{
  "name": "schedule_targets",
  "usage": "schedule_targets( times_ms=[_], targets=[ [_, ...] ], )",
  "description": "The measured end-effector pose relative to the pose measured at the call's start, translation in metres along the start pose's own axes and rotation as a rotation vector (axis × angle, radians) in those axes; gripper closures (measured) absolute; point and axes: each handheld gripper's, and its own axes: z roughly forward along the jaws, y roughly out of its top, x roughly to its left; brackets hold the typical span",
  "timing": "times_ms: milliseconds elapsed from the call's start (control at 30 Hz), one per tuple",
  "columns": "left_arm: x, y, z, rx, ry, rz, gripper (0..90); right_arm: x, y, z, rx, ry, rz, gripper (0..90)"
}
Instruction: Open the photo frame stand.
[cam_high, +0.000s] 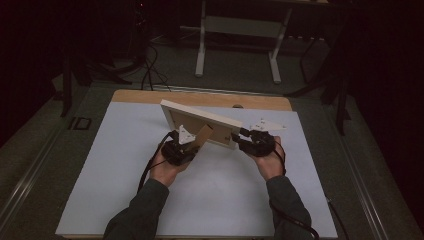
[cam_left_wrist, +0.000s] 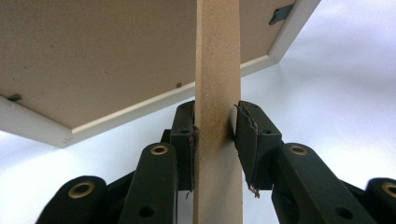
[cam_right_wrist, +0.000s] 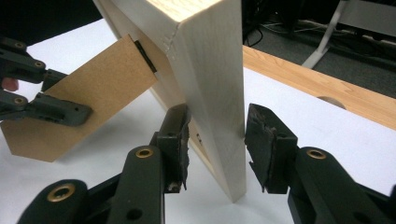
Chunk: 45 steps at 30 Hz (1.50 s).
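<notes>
I see the pale wooden picture frame (cam_high: 200, 121) standing tilted on the white table sheet (cam_high: 210, 195). My left gripper (cam_left_wrist: 215, 128) pinches its brown fibreboard easel leg (cam_left_wrist: 217, 93) behind; my right gripper (cam_right_wrist: 217, 140) straddles the frame's corner, 1 jaw not quite touching.

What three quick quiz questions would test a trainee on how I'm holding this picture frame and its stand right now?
1. True or false: the left gripper has its jaws around the brown stand leg on the back of the picture frame.
2. Which part of the frame sits between the right gripper's jaws: A) a pale wooden side edge, B) the brown leg, C) a metal clip?
3. Fill in: the frame stands tilted over a ____ table surface.

Key: 1 true; 2 A, though a small gap shows at one jaw, so a firm clamp cannot be confirmed; 3 white.
</notes>
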Motion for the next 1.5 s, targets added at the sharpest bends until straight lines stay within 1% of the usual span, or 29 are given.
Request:
schedule_targets(
  times_ms=[233, 300, 467, 533, 600, 767, 900, 933, 1033, 1133, 1367, 1500],
  targets=[
    [-0.002, -0.005, 0.001, 0.004, 0.001, 0.002, 70.8, 0.005, -0.002, -0.003, 0.003, 0.003, -0.032, 59.3],
    [-0.002, -0.007, 0.001, 0.009, 0.002, 0.006, 70.9, 0.007, -0.003, -0.004, 0.008, 0.010, -0.040, 59.1],
    [-0.004, -0.010, 0.001, 0.018, 0.006, 0.013, 71.0, 0.011, -0.005, -0.006, 0.014, 0.010, -0.065, 59.0],
    [-0.006, -0.010, 0.001, 0.014, 0.006, 0.013, 71.1, 0.012, -0.006, -0.007, 0.014, 0.013, -0.069, 59.2],
    [-0.006, -0.011, 0.001, 0.014, 0.007, 0.014, 71.1, 0.012, -0.007, -0.008, 0.016, 0.016, -0.063, 59.9],
    [-0.005, -0.013, 0.001, 0.013, -0.003, 0.009, 71.1, 0.012, -0.009, -0.010, 0.013, 0.026, -0.064, 60.5],
    [-0.006, -0.013, 0.001, 0.017, 0.002, 0.015, 70.4, 0.012, -0.009, -0.010, 0.010, 0.025, -0.068, 60.5],
    [-0.006, -0.013, 0.001, 0.019, -0.002, 0.015, 69.8, 0.012, -0.009, -0.010, 0.010, 0.026, -0.070, 60.5],
    [-0.006, -0.013, 0.001, 0.019, -0.023, 0.014, 64.3, 0.012, -0.009, -0.010, 0.012, 0.026, -0.069, 60.7],
    [-0.007, -0.013, 0.000, 0.022, -0.030, 0.022, 60.5, 0.011, -0.010, -0.011, 0.014, 0.030, -0.065, 61.2],
    [-0.004, -0.013, -0.004, 0.013, -0.045, 0.008, 56.4, 0.011, -0.010, -0.012, 0.010, 0.034, -0.061, 59.9],
    [-0.001, -0.014, -0.008, 0.016, -0.049, 0.008, 55.2, 0.011, -0.010, -0.013, 0.014, 0.031, -0.060, 59.5]
  ],
)
